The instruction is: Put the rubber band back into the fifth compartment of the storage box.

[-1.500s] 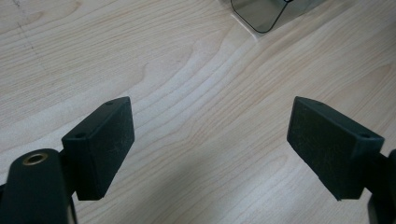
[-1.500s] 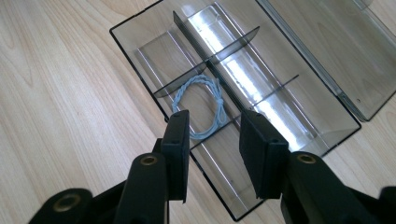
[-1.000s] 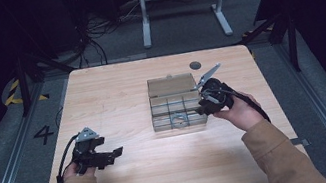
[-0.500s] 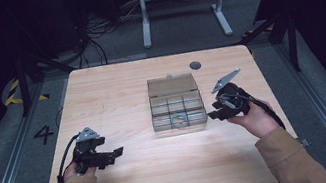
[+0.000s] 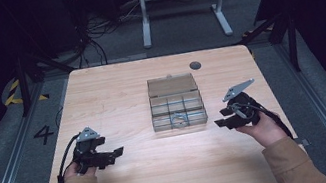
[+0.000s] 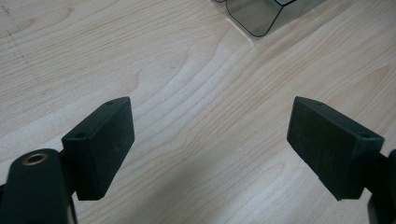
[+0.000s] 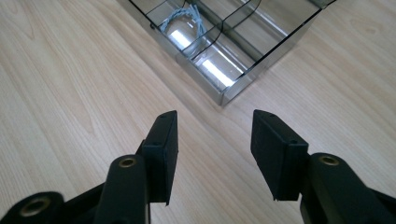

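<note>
Smoky plastic box [image 5: 176, 103] open; contents indistinct. Left tool [image 5: 112, 154], right tool [image 5: 223, 122] both agape.

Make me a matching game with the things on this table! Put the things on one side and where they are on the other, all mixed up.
Things:
1. left tongs
2. right tongs
3. clear box
4. blue ring
5. dark round spot

Places:
A. middle of the table
B. inside a front compartment of the box
C. far edge of the table
D. left of the box, open
E. right of the box, open

Pairs: 1-D, 2-E, 3-A, 4-B, 5-C
</note>
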A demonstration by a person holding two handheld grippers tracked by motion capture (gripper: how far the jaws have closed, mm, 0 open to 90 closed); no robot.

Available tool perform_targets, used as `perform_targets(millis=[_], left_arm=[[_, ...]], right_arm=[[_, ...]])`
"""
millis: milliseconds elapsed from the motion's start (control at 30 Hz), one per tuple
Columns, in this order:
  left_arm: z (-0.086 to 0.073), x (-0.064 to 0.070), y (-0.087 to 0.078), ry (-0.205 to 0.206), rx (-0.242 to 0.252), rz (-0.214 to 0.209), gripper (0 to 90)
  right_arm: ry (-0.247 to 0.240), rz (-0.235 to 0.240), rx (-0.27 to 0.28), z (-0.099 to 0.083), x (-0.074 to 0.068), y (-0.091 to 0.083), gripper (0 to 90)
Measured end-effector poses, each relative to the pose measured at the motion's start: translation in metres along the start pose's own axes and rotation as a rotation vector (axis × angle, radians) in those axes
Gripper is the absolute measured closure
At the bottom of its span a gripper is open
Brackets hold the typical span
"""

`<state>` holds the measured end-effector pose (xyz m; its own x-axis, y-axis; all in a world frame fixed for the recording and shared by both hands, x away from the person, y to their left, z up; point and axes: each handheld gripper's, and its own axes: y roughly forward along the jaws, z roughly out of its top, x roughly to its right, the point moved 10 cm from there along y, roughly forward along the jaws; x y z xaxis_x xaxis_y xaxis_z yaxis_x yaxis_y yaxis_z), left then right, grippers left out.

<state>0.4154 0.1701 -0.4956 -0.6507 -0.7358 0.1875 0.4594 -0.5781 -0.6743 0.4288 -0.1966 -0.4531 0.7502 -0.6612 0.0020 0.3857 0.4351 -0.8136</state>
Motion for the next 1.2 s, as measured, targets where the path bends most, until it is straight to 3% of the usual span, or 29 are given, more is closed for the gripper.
perform_targets(millis=[233, 600, 733, 967, 1200], left_arm=[[0.0, 0.0, -0.001, 0.002, 0.0, -0.002, 15.7], [0.0, 0.0, 0.0, 0.003, 0.002, -0.002, 15.7], [0.001, 0.001, -0.001, 0.004, 0.002, -0.003, 15.7], [0.001, 0.001, -0.001, 0.004, 0.004, -0.004, 15.7], [0.001, 0.001, 0.0, 0.003, 0.0, -0.005, 15.7]], right_arm=[[-0.045, 0.015, 0.032, -0.009, -0.007, 0.003, 49.7], [-0.058, 0.029, 0.009, -0.024, -0.019, 0.017, 48.5], [-0.098, 0.033, 0.0, -0.027, -0.028, 0.026, 47.7], [-0.088, 0.028, -0.018, -0.035, -0.033, 0.034, 41.7], [-0.121, 0.049, 0.011, -0.042, -0.042, 0.04, 37.4]])
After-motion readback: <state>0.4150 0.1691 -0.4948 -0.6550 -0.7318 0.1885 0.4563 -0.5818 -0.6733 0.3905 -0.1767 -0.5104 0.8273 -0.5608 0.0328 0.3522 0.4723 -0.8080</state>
